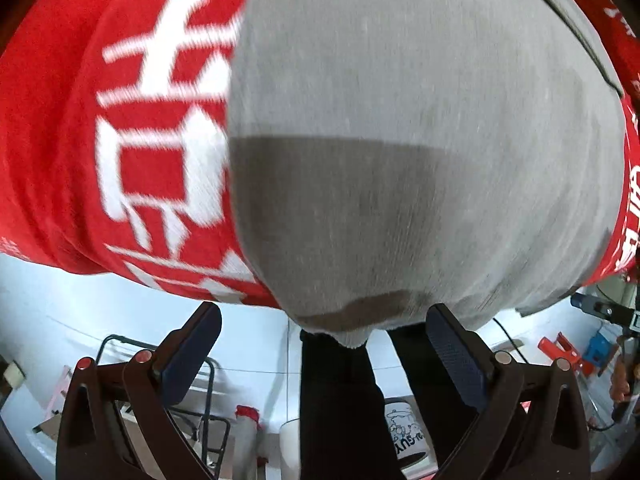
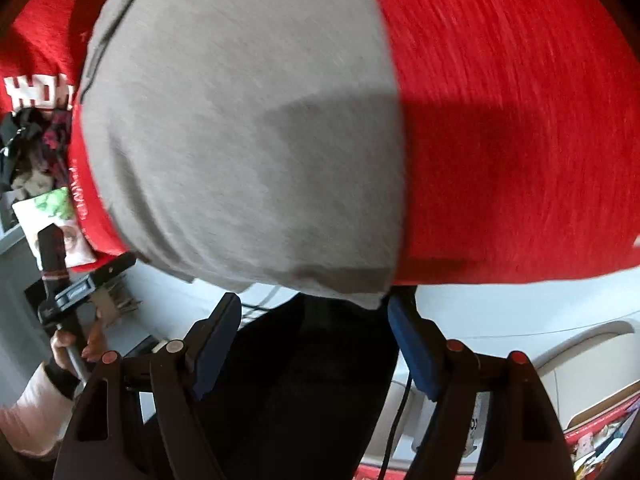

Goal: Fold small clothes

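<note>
Two tools (image 1: pixel 324 352) (image 2: pixel 314 344) gaping, empty, above grey cloth (image 1: pixel 400 140) spread on red table cover (image 1: pixel 60 140); pale floor (image 1: pixel 60 320), clutter beyond.

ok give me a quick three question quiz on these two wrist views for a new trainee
1. True or false: the left gripper is clamped shut on the grey garment.
2. What lies directly under the grey garment? A) a bare wooden board B) a red cloth with white characters C) a blue towel
3. In the right wrist view, which edge of the grey garment is nearest the right gripper?

Key:
1. False: both pads stand wide apart, and only a corner of the hem lies between them, ungripped.
2. B
3. The near hem, its corner just ahead of the open fingers.
</note>
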A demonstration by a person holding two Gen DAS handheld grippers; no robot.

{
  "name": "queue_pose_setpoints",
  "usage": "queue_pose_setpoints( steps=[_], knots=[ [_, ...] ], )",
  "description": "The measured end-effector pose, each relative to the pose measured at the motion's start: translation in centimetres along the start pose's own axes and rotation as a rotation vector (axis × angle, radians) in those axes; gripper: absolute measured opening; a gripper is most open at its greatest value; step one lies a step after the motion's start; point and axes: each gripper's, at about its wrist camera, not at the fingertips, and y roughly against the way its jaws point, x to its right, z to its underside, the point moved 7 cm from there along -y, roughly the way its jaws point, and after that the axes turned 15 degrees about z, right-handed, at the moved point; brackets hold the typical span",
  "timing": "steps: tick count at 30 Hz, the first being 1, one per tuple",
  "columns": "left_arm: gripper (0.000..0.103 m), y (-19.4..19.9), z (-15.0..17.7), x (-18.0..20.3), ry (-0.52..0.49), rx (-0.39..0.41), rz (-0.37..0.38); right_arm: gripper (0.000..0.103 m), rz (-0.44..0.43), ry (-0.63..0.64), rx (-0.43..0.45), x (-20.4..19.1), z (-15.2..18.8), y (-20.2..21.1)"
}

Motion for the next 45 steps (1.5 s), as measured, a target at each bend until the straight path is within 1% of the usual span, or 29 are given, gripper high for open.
queue_pose_setpoints(
  steps=[1, 3, 5, 7, 8, 9, 10, 11, 12, 13, 14, 16, 17, 18, 21, 23, 25, 27, 30, 31, 32, 34, 36, 37, 40, 41, 42, 43, 45],
  knots=[
    [0.103, -0.1, -0.2, -0.7, -0.001, -0.005, 0.007, 0.079, 0.009, 0.003, 0.008, 0.0, 0.2, -0.8],
    [0.103, -1.3, 0.5, -0.6, -0.003, -0.009, 0.031, 0.079, 0.016, 0.014, 0.028, -0.2, 0.5, -1.8],
    [0.103, -1.7, 0.8, -0.5, -0.004, 0.003, 0.047, 0.079, 0.021, 0.024, 0.054, -0.5, 0.5, -2.6],
    [0.102, -2.2, 0.9, 0.1, 0.003, 0.03, 0.066, 0.079, -0.002, 0.015, 0.077, -0.8, 0.4, -3.1],
    [0.094, -2.2, 0.5, 0.4, 0.006, 0.036, 0.071, 0.079, -0.02, -0.002, 0.086, -0.9, 0.3, -3.5],
    [0.083, -2.5, 0.5, 0.6, 0.009, 0.034, 0.077, 0.079, -0.047, -0.021, 0.089, -1.0, 0.4, -3.9],
    [0.078, -2.9, 0.7, 0.9, 0.015, 0.023, 0.1, 0.077, -0.068, -0.034, 0.089, -1.2, 0.6, -4.1],
    [0.065, -3.1, 0.7, 1.1, 0.019, 0.025, 0.115, 0.07, -0.108, -0.059, 0.092, -1.3, 0.8, -4.3],
    [0.041, -2.9, 1.0, 1.6, 0.005, 0.032, 0.146, 0.04, -0.128, -0.076, 0.091, -1.2, 0.9, -4.3],
    [0.028, -2.9, 1.1, 2.1, -0.01, 0.031, 0.162, 0.015, -0.16, -0.109, 0.083, -1.0, 1.2, -4.4],
    [0.013, -2.7, 1.4, 2.8, -0.042, 0.031, 0.161, 0.012, -0.205, -0.123, 0.089, -1.1, 1.5, -4.2],
    [0.013, -2.4, 1.6, 4.0, -0.078, 0.044, 0.161, 0.011, -0.265, -0.118, 0.107, -1.3, 2.1, -3.5],
    [0.013, -1.8, 1.7, 4.5, -0.086, 0.052, 0.185, 0.011, -0.302, -0.114, 0.116, -1.7, 2.3, -2.7],
    [0.013, -0.6, 1.8, 5.3, -0.093, 0.069, 0.225, 0.011, -0.338, -0.112, 0.125, -2.1, 2.4, -2.0],
    [0.013, 3.3, 1.2, 6.7, -0.118, 0.128, 0.293, 0.011, -0.456, -0.123, 0.176, -3.5, 2.6, 1.2],
    [0.013, 5.3, 0.5, 7.5, -0.135, 0.167, 0.317, 0.011, -0.527, -0.131, 0.216, -4.3, 2.1, 3.5],
    [0.013, 7.6, -1.1, 8.3, -0.152, 0.214, 0.343, 0.011, -0.606, -0.138, 0.26, -4.6, 1.4, 6.1],
    [0.013, 9.7, -3.0, 9.2, -0.166, 0.261, 0.362, 0.011, -0.654, -0.14, 0.293, -5.6, 0.4, 8.0],
    [0.013, 13.3, -7.6, 9.9, -0.171, 0.323, 0.382, 0.011, -0.731, -0.14, 0.34, -7.1, -2.5, 11.1],
    [0.013, 14.2, -8.7, 10.0, -0.171, 0.337, 0.39, 0.011, -0.756, -0.132, 0.361, -8.5, -4.0, 12.9],
    [0.013, 15.1, -9.5, 10.2, -0.17, 0.349, 0.392, 0.011, -0.774, -0.124, 0.376, -8.8, -5.1, 14.0],
    [0.013, 16.9, -12.6, 10.4, -0.167, 0.382, 0.4, 0.011, -0.802, -0.12, 0.402, -9.2, -7.2, 16.2],
    [0.013, 18.3, -15.5, 10.8, -0.166, 0.41, 0.407, 0.011, -0.821, -0.117, 0.424, -8.6, -9.3, 18.7],
    [0.013, 19.0, -16.4, 10.9, -0.166, 0.419, 0.407, 0.011, -0.827, -0.112, 0.442, -8.8, -11.0, 20.0],
    [0.013, 20.5, -20.9, 12.4, -0.177, 0.456, 0.39, 0.011, -0.832, -0.099, 0.472, -8.5, -14.5, 23.0],
    [0.013, 21.2, -22.2, 12.4, -0.185, 0.466, 0.385, 0.011, -0.827, -0.093, 0.483, -9.0, -16.5, 24.0],
    [0.013, 21.7, -24.2, 12.9, -0.197, 0.477, 0.377, 0.011, -0.818, -0.089, 0.49, -9.1, -17.9, 24.7],
    [0.013, 21.9, -24.8, 12.5, -0.203, 0.482, 0.37, 0.011, -0.807, -0.088, 0.495, -9.5, -19.7, 25.2],
    [0.013, 21.6, -28.2, 12.8, -0.202, 0.489, 0.35, 0.011, -0.793, -0.085, 0.499, -9.0, -22.5, 25.8]
  ],
)
